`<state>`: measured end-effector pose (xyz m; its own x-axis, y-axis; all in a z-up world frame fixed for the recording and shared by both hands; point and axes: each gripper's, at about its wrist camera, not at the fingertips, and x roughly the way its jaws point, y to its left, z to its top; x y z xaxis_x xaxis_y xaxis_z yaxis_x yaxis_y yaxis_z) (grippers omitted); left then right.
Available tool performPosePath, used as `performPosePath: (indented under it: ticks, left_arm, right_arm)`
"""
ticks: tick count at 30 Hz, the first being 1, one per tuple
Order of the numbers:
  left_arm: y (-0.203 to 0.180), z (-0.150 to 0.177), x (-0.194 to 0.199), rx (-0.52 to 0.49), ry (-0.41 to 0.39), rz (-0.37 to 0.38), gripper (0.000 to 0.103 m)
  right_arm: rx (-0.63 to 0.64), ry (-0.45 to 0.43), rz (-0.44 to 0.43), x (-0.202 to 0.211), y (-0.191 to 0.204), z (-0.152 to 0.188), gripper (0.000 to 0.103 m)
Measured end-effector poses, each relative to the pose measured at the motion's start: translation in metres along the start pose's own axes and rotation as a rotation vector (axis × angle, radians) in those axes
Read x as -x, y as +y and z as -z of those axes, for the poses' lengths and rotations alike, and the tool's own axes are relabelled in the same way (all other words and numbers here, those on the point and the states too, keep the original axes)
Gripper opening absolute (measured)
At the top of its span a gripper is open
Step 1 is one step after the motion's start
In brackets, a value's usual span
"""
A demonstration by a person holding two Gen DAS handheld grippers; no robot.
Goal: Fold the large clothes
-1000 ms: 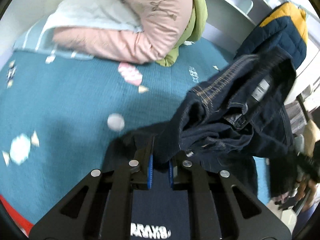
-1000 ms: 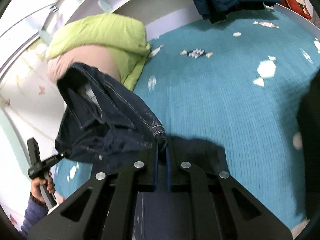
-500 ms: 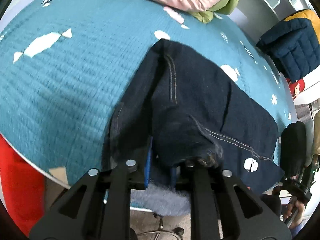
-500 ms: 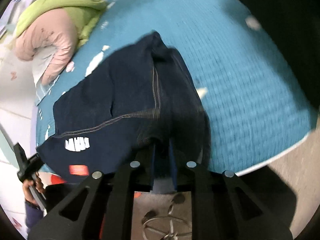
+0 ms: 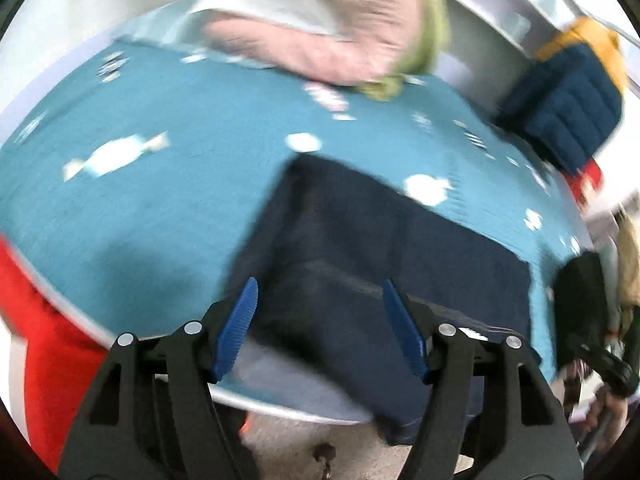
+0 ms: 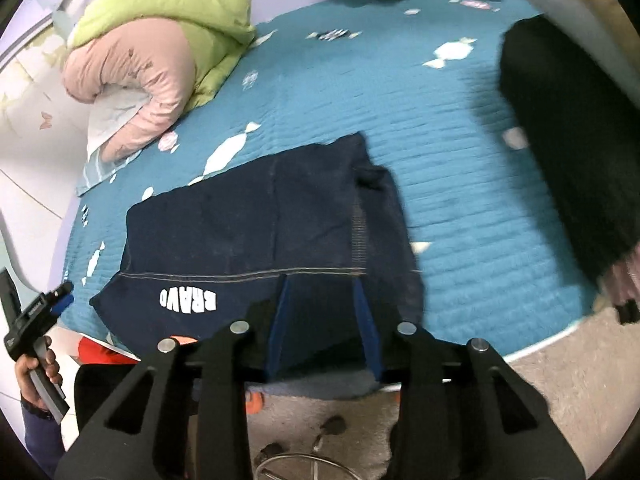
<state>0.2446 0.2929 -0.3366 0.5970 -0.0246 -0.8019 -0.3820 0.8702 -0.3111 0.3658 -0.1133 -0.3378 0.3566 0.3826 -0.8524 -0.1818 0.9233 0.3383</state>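
Dark blue jeans (image 6: 260,232) with a white "BRAVO" print lie spread flat on the teal bed cover (image 6: 420,100), their near end hanging over the bed's front edge. They also show, blurred, in the left wrist view (image 5: 380,248). My left gripper (image 5: 320,322) is open and empty just above the near end of the jeans. My right gripper (image 6: 322,316) is open and empty above the other near corner. The left gripper in its hand also shows at the left of the right wrist view (image 6: 38,314).
A pink and green padded jacket (image 6: 160,48) is piled at the back of the bed. A navy and yellow jacket (image 5: 572,92) hangs at the back right. A black garment (image 6: 568,152) lies on the right side. A red object (image 5: 36,340) sits beside the bed.
Both grippers laid the jeans down on the bed, then opened and let go of them. They have pulled back slightly toward the bed's front edge.
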Motion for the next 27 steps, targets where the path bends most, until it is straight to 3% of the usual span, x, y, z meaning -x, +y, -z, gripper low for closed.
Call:
performPosePath:
  ticks: [3, 5, 7, 8, 9, 12, 15, 20, 23, 26, 27]
  left_arm:
    - [-0.034, -0.001, -0.040, -0.045, 0.085, 0.061, 0.072]
    - [-0.040, 0.010, -0.077, -0.067, 0.185, 0.013, 0.072]
    - [-0.028, 0.025, -0.105, -0.067, 0.271, -0.095, 0.071]
    - [-0.020, 0.031, -0.112, -0.049, 0.299, -0.096, 0.067]
    - [-0.010, 0.038, -0.115, -0.022, 0.312, -0.084, 0.065]
    - [0.000, 0.045, -0.110, -0.027, 0.281, -0.048, 0.062]
    - [0.002, 0.046, -0.108, -0.054, 0.282, -0.034, 0.062]
    - [0.013, 0.045, -0.103, -0.035, 0.273, 0.019, 0.063]
    - [0.013, 0.051, -0.099, -0.050, 0.265, 0.025, 0.064]
    - [0.011, 0.052, -0.099, -0.059, 0.256, 0.021, 0.065]
    - [0.007, 0.052, -0.101, -0.057, 0.253, 0.019, 0.065]
  right_arm:
    - [-0.034, 0.081, -0.034, -0.037, 0.001, -0.001, 0.016]
    - [-0.053, 0.146, 0.030, -0.065, -0.006, 0.006, 0.006]
    - [-0.095, 0.227, 0.119, -0.087, -0.024, 0.019, 0.000]
    - [-0.109, 0.262, 0.148, -0.094, -0.034, 0.028, 0.000]
    - [-0.128, 0.259, 0.119, -0.095, -0.044, 0.037, 0.000]
    - [-0.140, 0.257, 0.114, -0.093, -0.053, 0.046, 0.000]
    - [-0.138, 0.267, 0.116, -0.086, -0.044, 0.034, 0.002]
    - [-0.069, 0.086, 0.057, -0.055, -0.015, -0.020, 0.003]
    - [-0.074, 0.041, 0.035, -0.076, -0.013, -0.058, 0.003]
    - [-0.100, 0.017, 0.073, -0.102, -0.022, -0.083, 0.002]
    - [-0.120, 0.044, 0.075, -0.119, -0.030, -0.090, 0.002]
